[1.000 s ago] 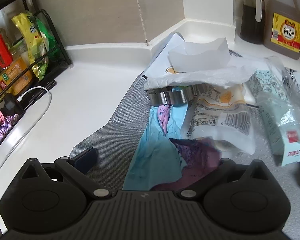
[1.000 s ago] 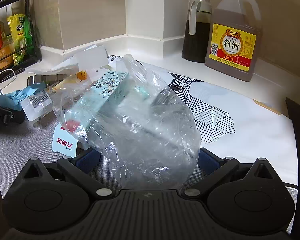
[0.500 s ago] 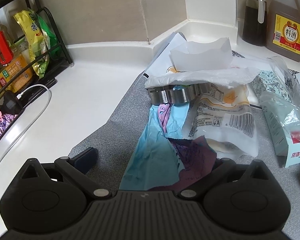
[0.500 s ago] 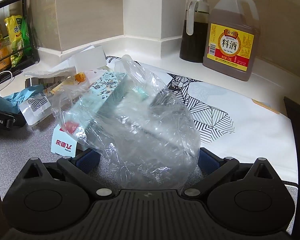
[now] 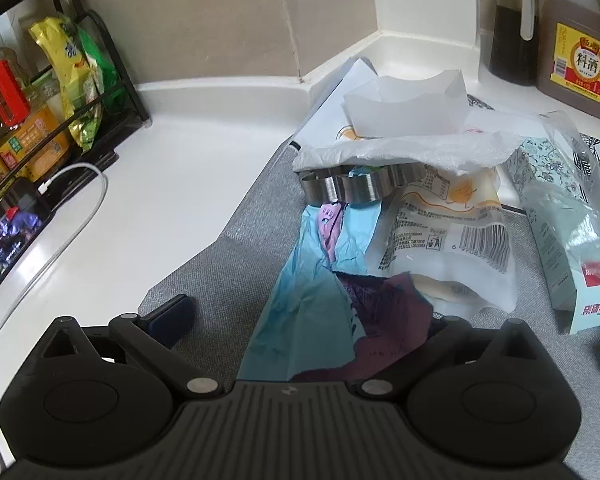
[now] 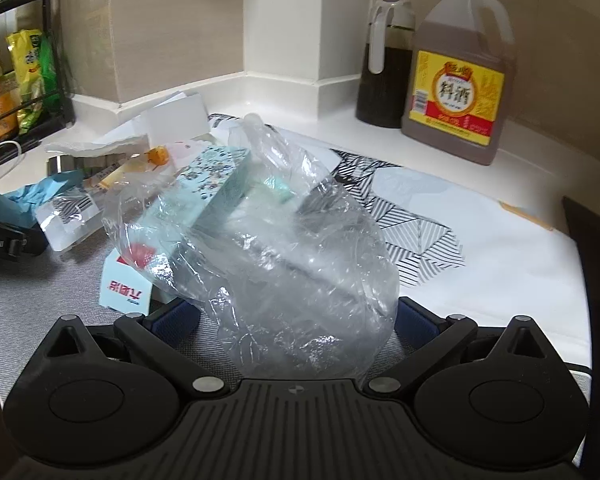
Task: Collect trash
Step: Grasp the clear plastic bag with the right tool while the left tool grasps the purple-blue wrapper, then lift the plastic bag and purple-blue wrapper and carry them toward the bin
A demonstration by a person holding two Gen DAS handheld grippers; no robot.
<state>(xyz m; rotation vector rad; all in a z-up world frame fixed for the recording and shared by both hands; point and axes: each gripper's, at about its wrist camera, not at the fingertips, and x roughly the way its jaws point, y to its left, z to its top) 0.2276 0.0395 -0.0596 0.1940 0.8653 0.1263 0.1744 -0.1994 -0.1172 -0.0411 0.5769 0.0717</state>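
A heap of trash lies on a grey mat (image 5: 228,272). It holds a blue and purple wrapper (image 5: 312,312), a white food packet with a barcode (image 5: 452,248), a metal ring mould (image 5: 352,190), white paper (image 5: 404,116) and a teal carton (image 5: 556,240). My left gripper (image 5: 306,316) is open, with the wrapper's near end lying between its fingers and covering the right one. My right gripper (image 6: 296,316) is open wide, and a crumpled clear plastic bag (image 6: 300,264) bulges between its fingers, draped against the teal carton (image 6: 204,200). The left gripper (image 6: 4,240) shows at the right wrist view's left edge.
A black rack (image 5: 112,92) with seasoning packets and bottles stands at the left, with a phone (image 5: 8,236) and white cable (image 5: 80,216) in front. A cooking wine jug (image 6: 456,80) and a dark oil bottle (image 6: 384,64) stand by the back wall. A patterned white mat (image 6: 500,248) lies right.
Both views have shifted only slightly. The wrapper and the plastic bag stay between the same fingers, and the trash heap has not moved.
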